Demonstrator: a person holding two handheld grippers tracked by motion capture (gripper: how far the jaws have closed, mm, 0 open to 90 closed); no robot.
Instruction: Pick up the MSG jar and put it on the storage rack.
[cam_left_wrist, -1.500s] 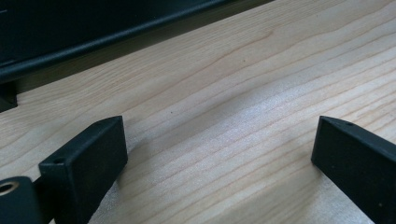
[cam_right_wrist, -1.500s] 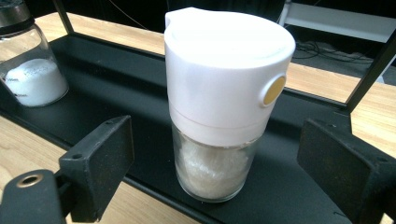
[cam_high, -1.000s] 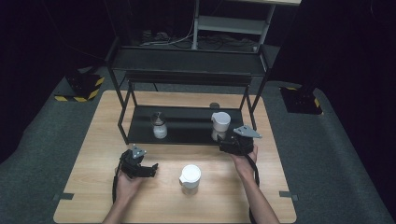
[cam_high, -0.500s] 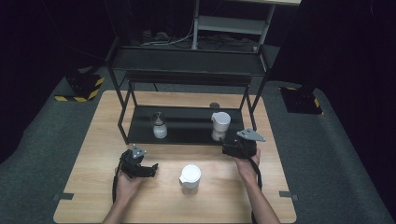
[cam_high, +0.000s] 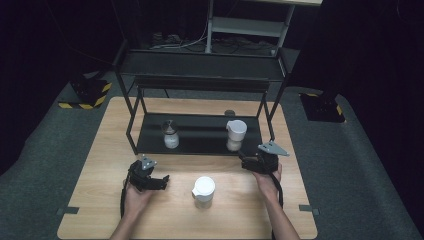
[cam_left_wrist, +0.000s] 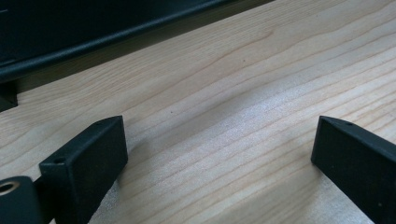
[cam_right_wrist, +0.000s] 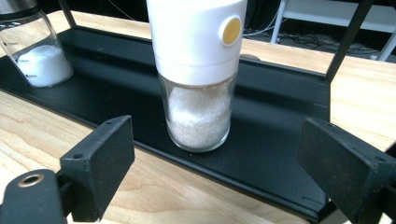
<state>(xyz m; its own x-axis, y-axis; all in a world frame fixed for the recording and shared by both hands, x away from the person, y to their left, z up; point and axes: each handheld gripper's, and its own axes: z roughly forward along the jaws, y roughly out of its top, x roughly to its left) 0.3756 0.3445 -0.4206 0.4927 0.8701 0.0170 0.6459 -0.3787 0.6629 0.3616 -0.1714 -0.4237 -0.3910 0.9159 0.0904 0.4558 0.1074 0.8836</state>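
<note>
The right tool (cam_high: 248, 161) was held at the front edge of the black shelf tray (cam_high: 200, 146), its 2 jaws spread wide with nothing gripped between them. In the right gripper view the right tool (cam_right_wrist: 215, 158) was aimed at the white-capped jar (cam_right_wrist: 198, 70), which stood upright on the tray beyond the jaw tips; no contact between pads and jar was seen. The jar was seen to hold white grains in its glass lower part, with a yellow dot on its cap. In the high view the same jar (cam_high: 235, 134) was placed at the right end of the tray, under the rack.

A small glass shaker (cam_high: 170, 135) with a metal top was stood at the left end of the tray, well apart from the jar; it was also seen at the upper left of the right gripper view (cam_right_wrist: 35, 49).

The left tool (cam_high: 161, 181) was rested low on the bench (cam_high: 100, 150), jaws wide open and empty; in the left gripper view only bare wood lay between the jaws of the left tool (cam_left_wrist: 219, 149).

A white-lidded container (cam_high: 204, 190) was stood on the bench between the 2 hands, touched by neither tool.
</note>
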